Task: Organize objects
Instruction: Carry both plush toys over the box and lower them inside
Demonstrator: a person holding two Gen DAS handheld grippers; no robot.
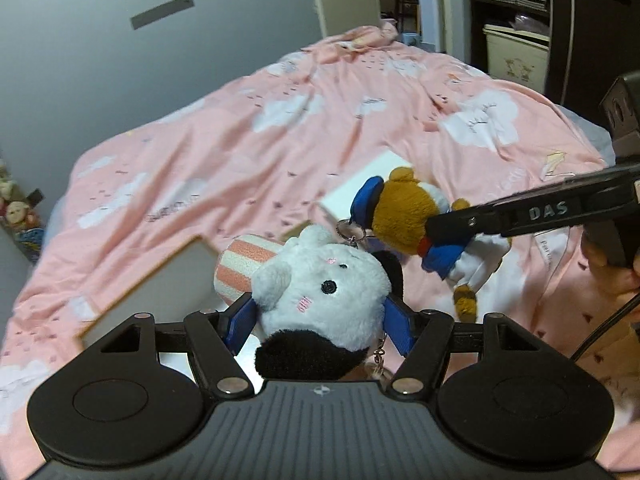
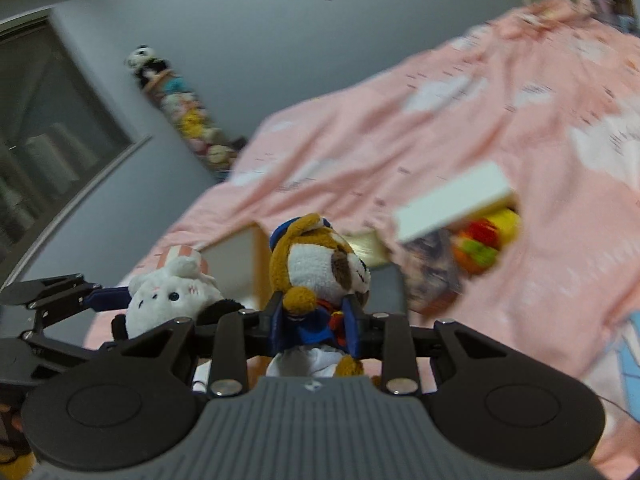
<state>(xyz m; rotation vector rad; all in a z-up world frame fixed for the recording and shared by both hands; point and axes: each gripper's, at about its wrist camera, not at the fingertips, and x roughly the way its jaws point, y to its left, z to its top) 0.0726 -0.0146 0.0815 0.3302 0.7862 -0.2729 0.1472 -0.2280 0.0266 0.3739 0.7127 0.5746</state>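
My left gripper [image 1: 320,320] is shut on a white plush with black ears and a striped pink hat [image 1: 320,284], held above the bed; it also shows in the right wrist view [image 2: 168,304]. My right gripper [image 2: 314,328] is shut on a brown bear plush in a blue sailor outfit [image 2: 320,264]. In the left wrist view the bear [image 1: 404,212] hangs in the right gripper [image 1: 444,232] just right of the white plush. A keyring [image 1: 351,232] dangles between the two plushes.
A pink duvet with white clouds [image 1: 280,128] covers the bed. White box walls [image 1: 168,284] lie below the plushes. A white box [image 2: 456,200] holds colourful toys [image 2: 484,240]. Plush toys [image 2: 188,112] hang on the grey wall. Shelves and a bin [image 1: 516,56] stand far right.
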